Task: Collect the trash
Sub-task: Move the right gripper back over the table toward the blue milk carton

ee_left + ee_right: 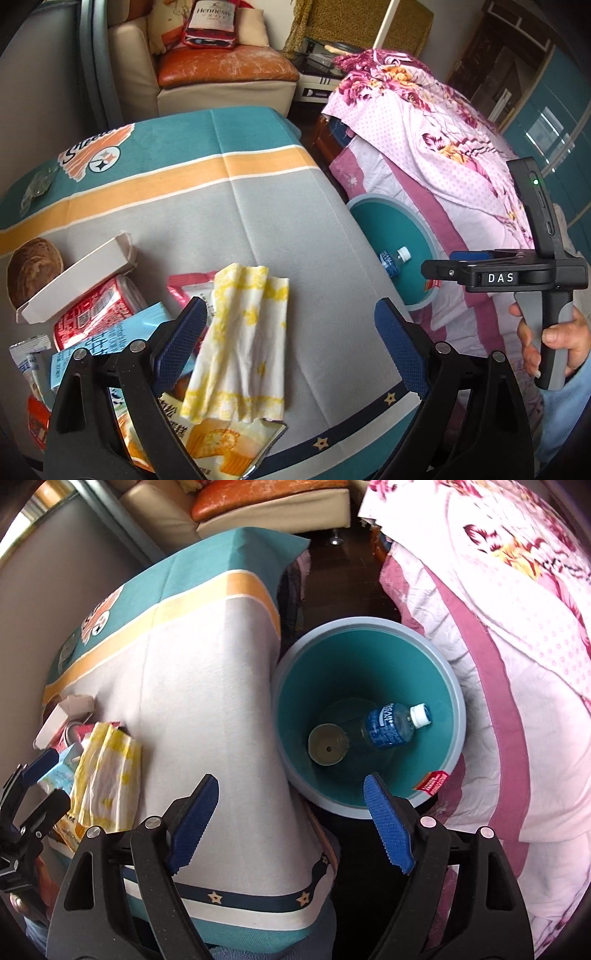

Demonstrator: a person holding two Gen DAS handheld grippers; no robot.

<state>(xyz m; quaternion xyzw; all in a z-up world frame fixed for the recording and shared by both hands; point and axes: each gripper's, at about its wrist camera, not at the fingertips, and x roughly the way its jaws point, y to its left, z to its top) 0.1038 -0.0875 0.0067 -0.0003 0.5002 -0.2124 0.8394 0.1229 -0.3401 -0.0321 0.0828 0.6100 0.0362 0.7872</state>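
A pile of trash lies on the table's front left: a crumpled white and yellow tissue (243, 343), a snack wrapper (218, 443) under it, a red can (92, 317), a white carton (74, 277) and a light blue packet (110, 339). My left gripper (291, 343) is open, its jaws on either side of the tissue, just above it. My right gripper (291, 823) is open and empty, over the table edge beside a teal bin (369, 657). A blue-labelled bottle (395, 723) and a lid lie in the bin. The tissue also shows in the right wrist view (107, 771).
The table carries a grey, teal and orange cloth (258, 206). A bed with pink floral covers (424, 129) stands right of the bin. A sofa (221, 66) is behind the table. A round brown object (33, 269) lies at the table's left.
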